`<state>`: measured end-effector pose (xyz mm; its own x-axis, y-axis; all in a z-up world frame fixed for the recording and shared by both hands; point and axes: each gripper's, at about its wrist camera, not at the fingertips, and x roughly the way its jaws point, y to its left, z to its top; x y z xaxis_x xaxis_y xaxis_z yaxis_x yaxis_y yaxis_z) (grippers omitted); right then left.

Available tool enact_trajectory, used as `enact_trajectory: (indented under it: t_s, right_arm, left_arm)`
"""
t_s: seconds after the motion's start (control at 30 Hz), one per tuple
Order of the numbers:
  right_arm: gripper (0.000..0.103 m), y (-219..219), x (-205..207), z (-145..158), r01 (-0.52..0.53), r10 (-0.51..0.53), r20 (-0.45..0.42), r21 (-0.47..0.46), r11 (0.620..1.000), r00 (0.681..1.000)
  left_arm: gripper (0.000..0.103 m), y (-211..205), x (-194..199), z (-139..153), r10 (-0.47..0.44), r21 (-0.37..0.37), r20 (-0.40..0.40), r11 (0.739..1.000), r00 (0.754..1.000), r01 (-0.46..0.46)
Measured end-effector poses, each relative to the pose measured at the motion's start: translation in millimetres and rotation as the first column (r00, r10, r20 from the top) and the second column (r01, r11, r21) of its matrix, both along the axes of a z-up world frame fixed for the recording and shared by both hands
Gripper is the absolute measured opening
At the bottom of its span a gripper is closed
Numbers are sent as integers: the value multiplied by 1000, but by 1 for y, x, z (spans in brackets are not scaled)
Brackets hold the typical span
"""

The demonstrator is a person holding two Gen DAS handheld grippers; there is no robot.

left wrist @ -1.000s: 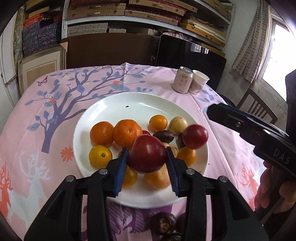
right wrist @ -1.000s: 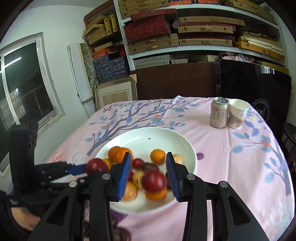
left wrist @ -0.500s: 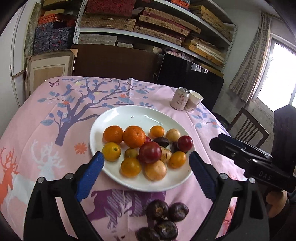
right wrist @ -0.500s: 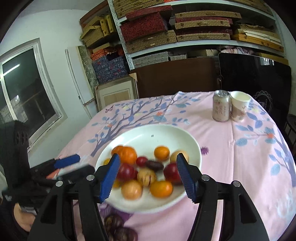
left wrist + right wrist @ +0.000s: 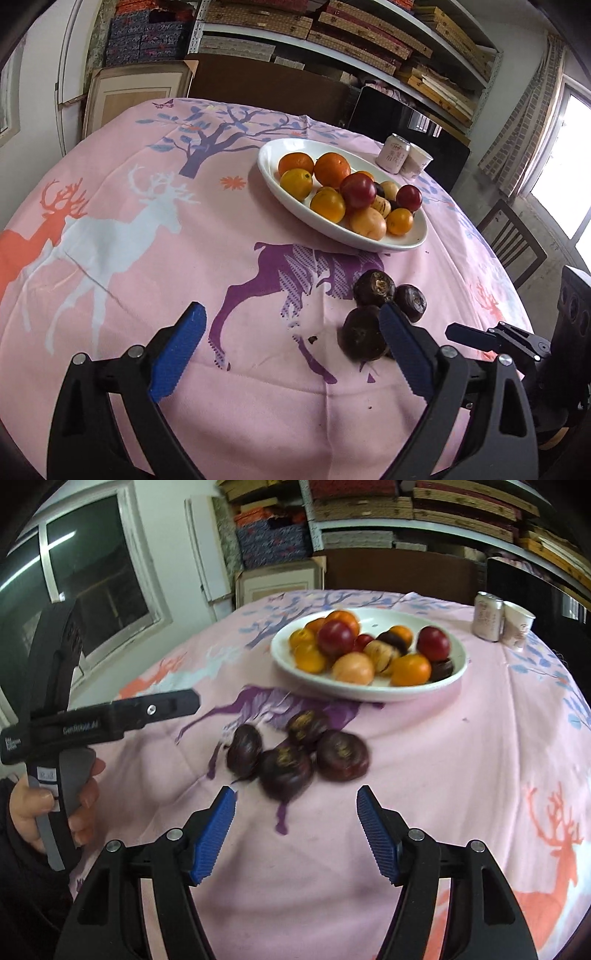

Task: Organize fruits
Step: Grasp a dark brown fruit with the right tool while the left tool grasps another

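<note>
Our white plate holds oranges and red plums; our left claw gapes empty, our right claw is opening, empty.

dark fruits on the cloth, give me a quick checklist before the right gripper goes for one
1. Right gripper empty: ok, jaws opening, nothing between them.
2. Dark fruits reachable: ok, four lie clustered on the tablecloth just ahead of the gripper.
3. One fruit standing free: not ok, they seem to touch one another.
4. Left gripper clear of the cluster: not ok, one finger hides part of a dark fruit in its view.
5. Room on the plate: ok, its far side is bare.
6. Sharp view: not ok, the right wrist picture is blurred.
</note>
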<state>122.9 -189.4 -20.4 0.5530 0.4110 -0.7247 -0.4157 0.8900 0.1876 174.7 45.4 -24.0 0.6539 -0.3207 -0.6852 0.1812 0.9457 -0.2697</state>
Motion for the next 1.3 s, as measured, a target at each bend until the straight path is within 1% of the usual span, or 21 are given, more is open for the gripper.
enact_trajectory:
  t_s: [0.13, 0.2, 0.27, 0.4, 0.63, 0.8, 1.0, 1.07, 1.13, 1.3]
  right_arm:
    - [68, 6, 0, 2, 9, -9, 9, 8, 1000, 1000]
    - [67, 7, 4, 0, 14, -14, -12, 12, 1000, 1000]
    - [64, 8, 10, -3, 17, -16, -36, 22, 1000, 999]
    - [59, 16, 24, -8, 17, -16, -69, 15, 1000, 998]
    - [57, 28, 34, -11, 32, -34, -61, -42, 999, 998]
    - [57, 37, 35, -10, 34, -37, -35, -86, 996, 999]
    - [59, 47, 38, -12, 32, -35, -22, -138, 990, 999]
    - [57, 49, 39, -12, 36, -39, -17, -154, 987, 999]
    - [43, 49, 38, -11, 49, -50, -4, -168, 985, 999]
    - [43, 49, 38, -11, 52, -52, 0, -167, 985, 999]
  left_arm:
    - [93, 2, 0, -3, 16, -16, 8, 1000, 1000, -16]
    - [93, 3, -1, -2, 18, -21, 20, 1000, 1000, -17]
    - [93, 3, -2, -1, 19, -24, 31, 1000, 999, -19]
    - [93, 7, -4, 2, 30, -36, 45, 999, 999, -28]
    - [93, 12, -2, 2, 38, -65, 36, 997, 999, -36]
    - [93, 12, -2, 1, 39, -64, 36, 997, 999, -36]
    - [93, 14, -2, 1, 46, -61, 35, 997, 998, -44]
    - [93, 14, -1, 1, 45, -62, 35, 997, 998, -43]
    - [93, 14, -1, 1, 45, -62, 34, 997, 998, -43]
    - [93, 14, -1, 1, 46, -63, 35, 997, 998, -44]
